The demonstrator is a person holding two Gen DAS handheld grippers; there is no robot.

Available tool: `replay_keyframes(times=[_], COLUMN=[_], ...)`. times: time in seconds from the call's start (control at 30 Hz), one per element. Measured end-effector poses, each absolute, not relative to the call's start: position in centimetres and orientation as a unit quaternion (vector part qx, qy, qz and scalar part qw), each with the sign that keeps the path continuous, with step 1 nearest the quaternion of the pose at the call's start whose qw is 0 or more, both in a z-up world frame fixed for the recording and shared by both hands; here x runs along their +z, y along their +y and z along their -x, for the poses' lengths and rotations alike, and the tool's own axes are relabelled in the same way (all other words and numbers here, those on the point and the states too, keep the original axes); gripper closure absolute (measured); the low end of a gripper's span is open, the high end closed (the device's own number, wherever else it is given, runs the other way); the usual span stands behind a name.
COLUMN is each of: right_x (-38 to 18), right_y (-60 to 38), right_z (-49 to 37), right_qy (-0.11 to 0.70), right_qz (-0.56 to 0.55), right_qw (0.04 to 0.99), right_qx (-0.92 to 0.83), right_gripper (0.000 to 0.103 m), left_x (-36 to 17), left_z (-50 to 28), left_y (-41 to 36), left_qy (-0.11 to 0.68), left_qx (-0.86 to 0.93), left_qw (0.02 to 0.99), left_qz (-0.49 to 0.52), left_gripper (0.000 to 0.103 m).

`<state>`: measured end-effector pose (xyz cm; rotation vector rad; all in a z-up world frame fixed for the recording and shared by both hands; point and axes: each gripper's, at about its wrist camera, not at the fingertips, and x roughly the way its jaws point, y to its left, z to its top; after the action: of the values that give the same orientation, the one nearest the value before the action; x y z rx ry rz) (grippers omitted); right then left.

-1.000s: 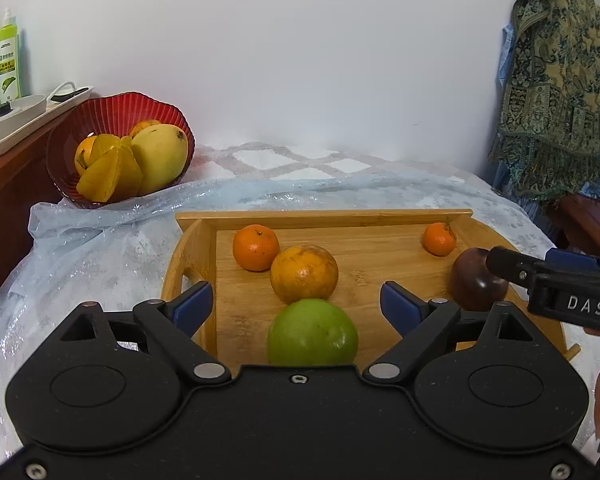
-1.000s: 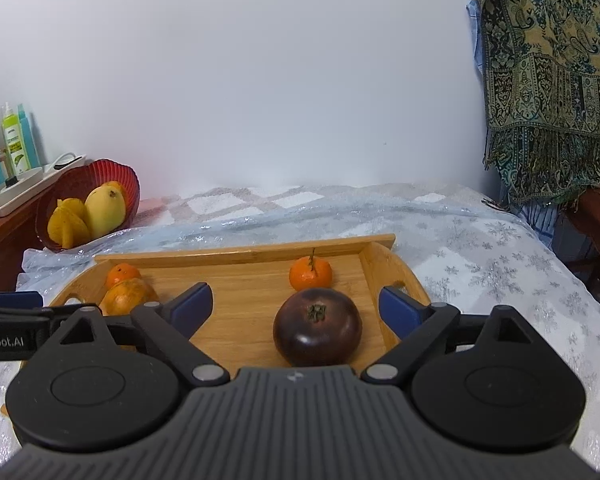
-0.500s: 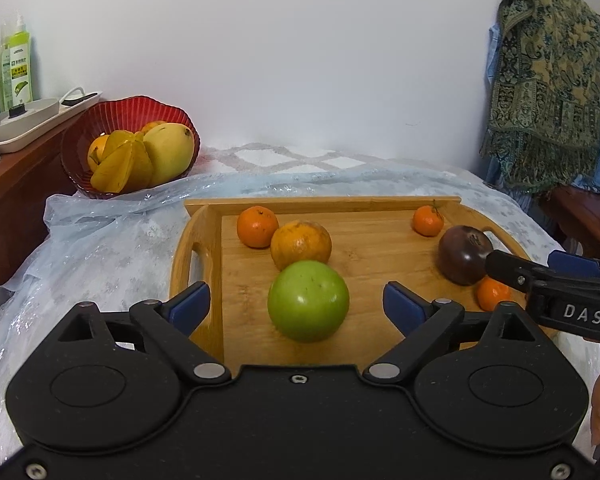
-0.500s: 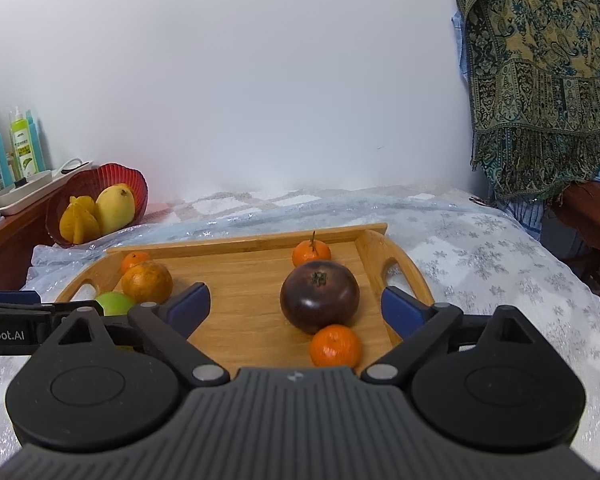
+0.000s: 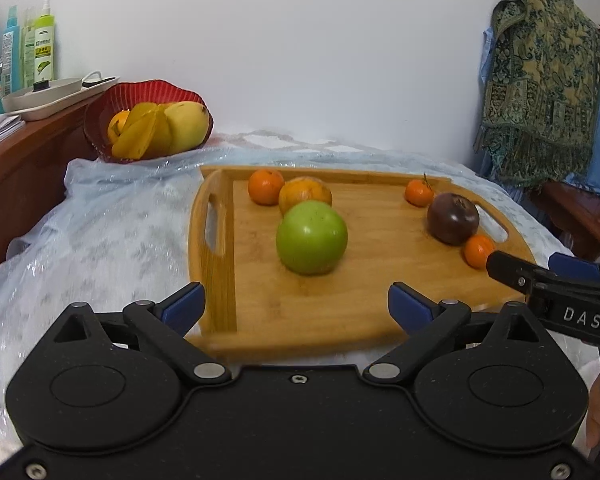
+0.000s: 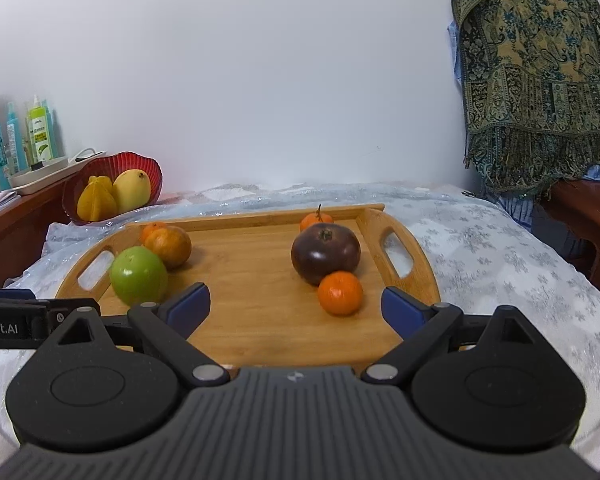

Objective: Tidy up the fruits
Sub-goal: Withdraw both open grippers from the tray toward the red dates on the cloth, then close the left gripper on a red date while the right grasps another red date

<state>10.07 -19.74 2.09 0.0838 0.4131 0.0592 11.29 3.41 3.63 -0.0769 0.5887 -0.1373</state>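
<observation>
1. My left fingers (image 5: 296,306) are opening and already stand wide; nothing is between them or touching them.
2. My right fingers (image 6: 296,306) are spread wide too, gripping nothing.
3. The green apple (image 5: 311,237) sits on the wooden tray (image 5: 340,312), left of middle, touching the large orange (image 5: 305,195) behind it.
4. The dark purple fruit (image 6: 325,253) lies on the tray's right, a small tangerine (image 6: 340,293) touching its near side.
5. The red bowl (image 5: 100,128) stands far left.

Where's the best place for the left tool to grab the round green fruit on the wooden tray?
Grip the round green fruit across its widest middle, coming from the near side: the large mottled orange touches it behind, while left and right flanks stand free.
</observation>
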Motion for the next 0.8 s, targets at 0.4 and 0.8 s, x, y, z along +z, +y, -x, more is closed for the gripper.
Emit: replay_keyframes(times=[0.4,0.8], right_x=[0.8,-1.8], right_y=[-19.3,-18.6], right_z=[-5.9,-2.6], right_qy=[0.183,0.197], right_qz=[-0.041,-0.050], right_qw=[0.982,0.979], right_qx=[0.009,0.019], right_gripper=[0.002,0.007], left_x=[1.1,-0.6], left_z=[-5.2,-1.0], left_y=[3.1,2.2], left_qy=[0.270,0.272], left_qx=[-0.050,-0.046], left_qw=[0.961,0.961], left_qz=[0.016,0.016], left_gripper=[0.002,0.003])
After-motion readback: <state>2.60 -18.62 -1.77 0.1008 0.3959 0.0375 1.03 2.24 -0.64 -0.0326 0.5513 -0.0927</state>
